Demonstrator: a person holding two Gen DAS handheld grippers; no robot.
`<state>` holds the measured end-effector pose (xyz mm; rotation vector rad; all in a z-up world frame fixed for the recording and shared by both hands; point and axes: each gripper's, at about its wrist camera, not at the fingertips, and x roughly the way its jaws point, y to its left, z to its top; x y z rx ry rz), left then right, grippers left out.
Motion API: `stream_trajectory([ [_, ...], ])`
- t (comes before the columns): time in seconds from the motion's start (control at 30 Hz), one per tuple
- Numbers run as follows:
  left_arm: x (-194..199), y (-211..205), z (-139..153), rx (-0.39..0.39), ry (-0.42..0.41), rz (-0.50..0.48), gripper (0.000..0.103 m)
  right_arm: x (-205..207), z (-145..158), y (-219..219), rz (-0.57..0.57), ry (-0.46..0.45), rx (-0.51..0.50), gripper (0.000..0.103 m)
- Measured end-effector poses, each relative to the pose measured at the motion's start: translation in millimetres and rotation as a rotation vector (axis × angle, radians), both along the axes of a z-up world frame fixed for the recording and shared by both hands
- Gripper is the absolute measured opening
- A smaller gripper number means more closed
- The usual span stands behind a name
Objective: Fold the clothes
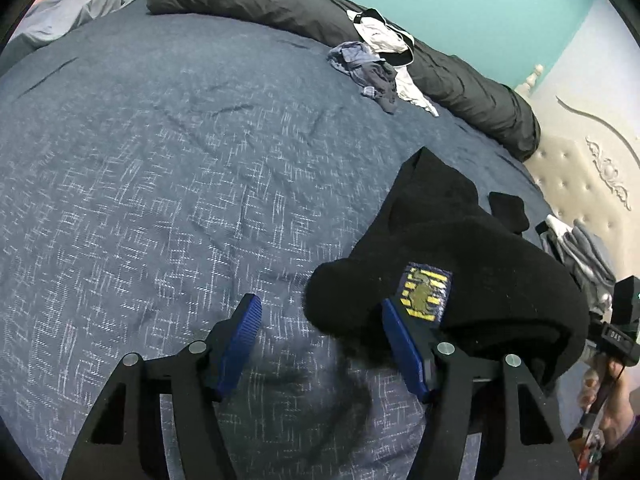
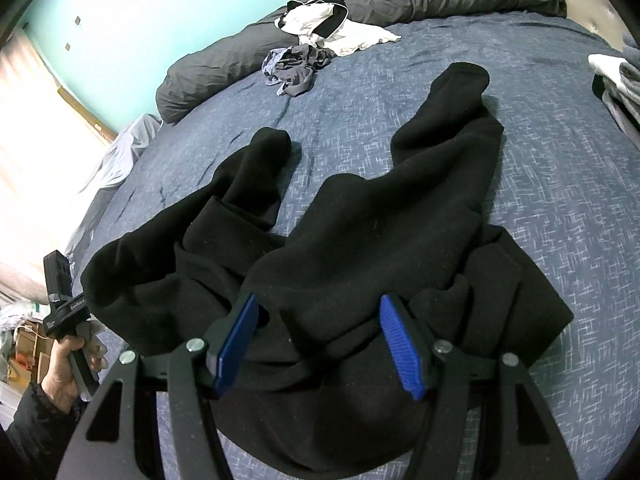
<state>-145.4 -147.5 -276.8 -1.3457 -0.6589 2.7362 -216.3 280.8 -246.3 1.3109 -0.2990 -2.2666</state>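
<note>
A black fleece sweater (image 2: 320,248) lies crumpled on a bed (image 2: 540,208) covered in blue-grey cloth woven with pale crosshatch flecks. Two tubular sleeves run away from the right gripper (image 2: 316,336): one ahead to its left, the longer ahead to its right, each ending in a rounded cuff. The right gripper's ribbed blue pads (image 2: 400,344) stand apart, straddling a raised fold of the soft, matte fabric; whether they press on it cannot be told.

The left gripper (image 1: 320,332) hangs over bare bedcover, jaws spread and nothing between them. The sweater's thick rolled edge lies just beside and partly over its right-hand finger (image 1: 404,356); a rectangular embroidered patch (image 1: 424,292), yellow bars on dark blue, sits immediately beyond that finger.

Far ahead of both grippers, a wrinkled dark grey duvet (image 1: 280,4), rolled into a long bolster, lines the bed's far edge. Against it lies a loose heap of clothes (image 2: 312,40): thin white, black and grey-blue pieces. A hand (image 2: 76,356) grips the left tool's handle.
</note>
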Motion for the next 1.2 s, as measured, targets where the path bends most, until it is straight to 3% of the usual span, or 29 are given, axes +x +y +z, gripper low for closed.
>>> stream_trajectory([
  [0.27, -1, 18, -7, -0.053, -0.046, -0.050, 0.073, 0, -1, -1, -0.002, 0.001, -0.002, 0.064],
  [0.63, -29, 44, -30, -0.078, -0.066, -0.073, 0.073, -3, 0, 3, -0.015, 0.006, 0.013, 0.064],
  [0.73, -31, 46, -31, -0.085, -0.053, -0.089, 0.064, -6, 2, 10, -0.058, 0.019, 0.008, 0.064],
  [0.9, -31, 51, -24, -0.127, -0.033, -0.113, 0.039, -21, 0, 13, -0.127, 0.020, 0.033, 0.064],
  [1.07, -29, 53, -14, -0.150, -0.004, -0.111, 0.026, -39, -19, -6, -0.068, -0.029, 0.081, 0.069],
  [1.1, -29, 52, -11, -0.149, 0.001, -0.109, 0.024, -41, -22, -11, -0.052, -0.037, 0.091, 0.067],
  [1.17, -26, 50, -5, -0.154, 0.007, -0.109, 0.021, -44, -25, -20, -0.031, -0.038, 0.110, 0.051],
  [1.2, -24, 50, -1, -0.159, 0.011, -0.108, 0.020, -44, -26, -26, -0.016, -0.039, 0.120, 0.037],
])
